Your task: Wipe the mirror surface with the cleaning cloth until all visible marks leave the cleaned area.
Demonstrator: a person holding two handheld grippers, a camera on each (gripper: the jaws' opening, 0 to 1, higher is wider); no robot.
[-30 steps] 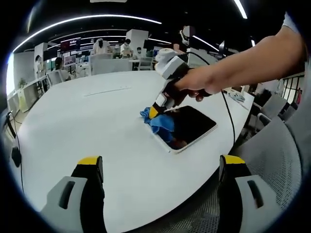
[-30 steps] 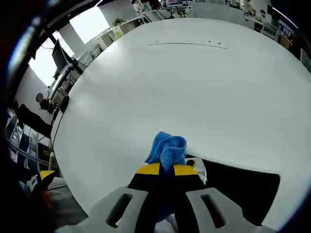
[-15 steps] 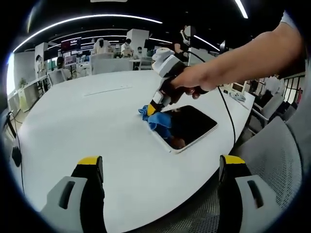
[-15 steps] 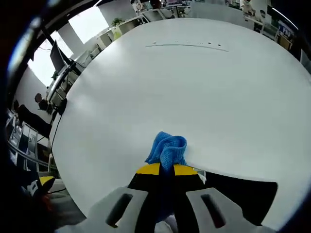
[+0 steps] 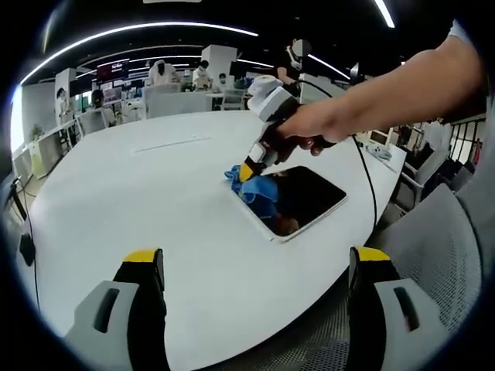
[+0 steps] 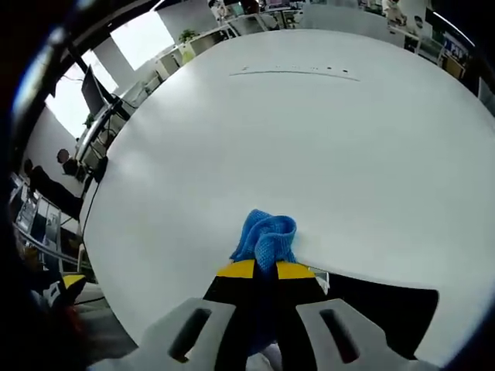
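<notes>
The right gripper (image 6: 264, 270) pinches a crumpled blue cleaning cloth (image 6: 265, 236) between closed jaws, pressing it at the near corner of the dark rectangular white-framed mirror (image 5: 309, 197), which lies flat on the round white table (image 5: 139, 209). The left gripper (image 5: 255, 267) hovers wide open, empty, over the table edge.

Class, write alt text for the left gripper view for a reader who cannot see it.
A hand holds the right tool, shut on a blue cloth, against a dark mirror on a white table. The left tool is open in the foreground.
</notes>
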